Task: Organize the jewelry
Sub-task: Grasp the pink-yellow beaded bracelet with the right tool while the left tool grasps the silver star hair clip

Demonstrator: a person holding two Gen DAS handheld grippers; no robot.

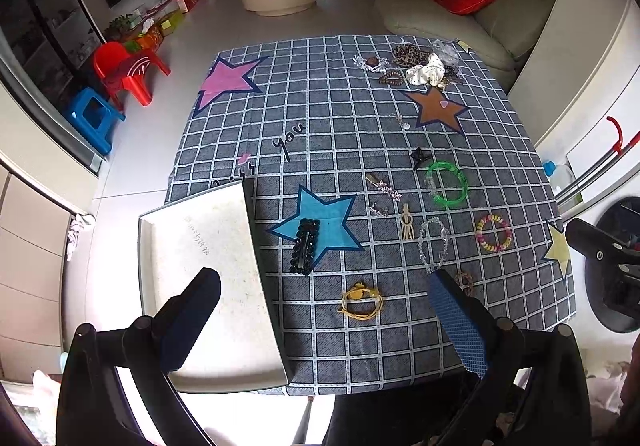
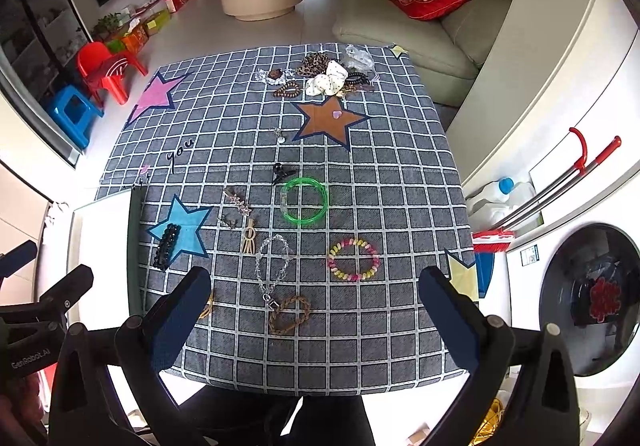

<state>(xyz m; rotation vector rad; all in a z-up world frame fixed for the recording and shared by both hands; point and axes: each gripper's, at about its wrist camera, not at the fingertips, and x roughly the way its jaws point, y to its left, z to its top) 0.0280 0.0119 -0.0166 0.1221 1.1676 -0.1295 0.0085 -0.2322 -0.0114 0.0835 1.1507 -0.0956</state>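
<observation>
Right wrist: translucent green bangle (image 2: 306, 200)

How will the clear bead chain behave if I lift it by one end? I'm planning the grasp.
The clear bead chain lies in a loose, crooked loop on the cloth, so it will likely hang limp and swing. Its glassy beads look smooth, so they may slip between the jaws. Unlike the green bangle, which looks like a rigid ring, it probably won't keep its shape.
</observation>
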